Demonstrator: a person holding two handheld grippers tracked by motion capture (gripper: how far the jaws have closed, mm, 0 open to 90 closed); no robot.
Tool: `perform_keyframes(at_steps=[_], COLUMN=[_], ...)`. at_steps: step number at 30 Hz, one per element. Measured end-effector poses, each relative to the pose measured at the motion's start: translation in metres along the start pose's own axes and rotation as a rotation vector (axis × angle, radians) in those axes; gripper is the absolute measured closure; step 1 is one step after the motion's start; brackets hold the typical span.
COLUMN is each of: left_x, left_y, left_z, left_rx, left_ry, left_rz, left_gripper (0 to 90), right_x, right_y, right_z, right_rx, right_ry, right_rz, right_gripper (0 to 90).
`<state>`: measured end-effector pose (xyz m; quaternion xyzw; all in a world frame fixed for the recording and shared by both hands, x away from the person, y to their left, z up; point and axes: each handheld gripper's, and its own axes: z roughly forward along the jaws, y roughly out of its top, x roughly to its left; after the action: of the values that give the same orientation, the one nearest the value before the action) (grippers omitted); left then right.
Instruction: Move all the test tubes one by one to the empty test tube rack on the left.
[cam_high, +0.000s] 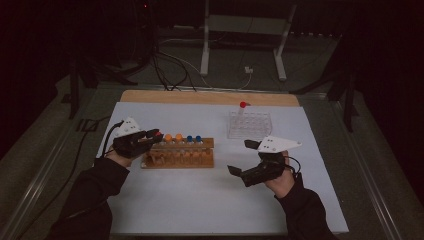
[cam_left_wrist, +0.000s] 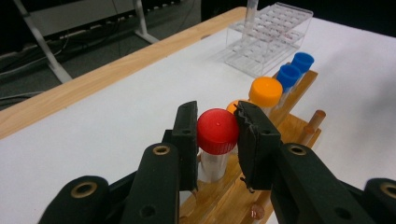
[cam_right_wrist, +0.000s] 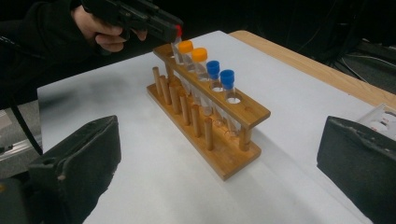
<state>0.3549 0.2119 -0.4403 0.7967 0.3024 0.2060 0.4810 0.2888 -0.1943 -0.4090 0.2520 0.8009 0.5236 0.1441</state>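
At the wooden rack's (cam_high: 178, 154) nine-o'clock end, the left gripper (cam_left_wrist: 217, 137) is clamped on the red-capped tube (cam_left_wrist: 216, 132), seated in its hole. Next, I judge, comes a straight upward lift. At four o'clock, the right gripper (cam_high: 242, 157) waits, jaws apart.

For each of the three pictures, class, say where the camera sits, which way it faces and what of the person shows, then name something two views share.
High view: above the person's side, facing forward and down on the table; forearms, hands, left gripper and right gripper show.
Left gripper view: rides that gripper, looking along its jaws, closed on the red-capped tube in the wooden rack.
Right gripper view: rides that gripper, facing the rack's long side between open jaws; the other hand shows.
Shared: rack, orange and blue caps.
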Motion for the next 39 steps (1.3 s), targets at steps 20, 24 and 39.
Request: perform_keyframes(at_steps=[20,24,39], left_x=[-0.004,-0.010,-0.021], left_y=[0.003,0.003,-0.010], left_z=[-0.020,-0.030,-0.046], left_rx=[-0.049,-0.060,-0.100], left_ry=[-0.062,-0.073,-0.126], left_rz=[0.002,-0.004,-0.027], left_gripper=[42.3,27.0,1.0], right_x=[-0.017,-0.034,-0.115], right_y=[0.007,0.010,0.000], right_z=[-0.008,-0.007,0.031], right_rx=[-0.029,-0.040,0.001], right_ry=[-0.029,-0.057,-0.243], right_rz=[0.020,0.033,0.162], right_gripper=[0.0,0.0,3.0])
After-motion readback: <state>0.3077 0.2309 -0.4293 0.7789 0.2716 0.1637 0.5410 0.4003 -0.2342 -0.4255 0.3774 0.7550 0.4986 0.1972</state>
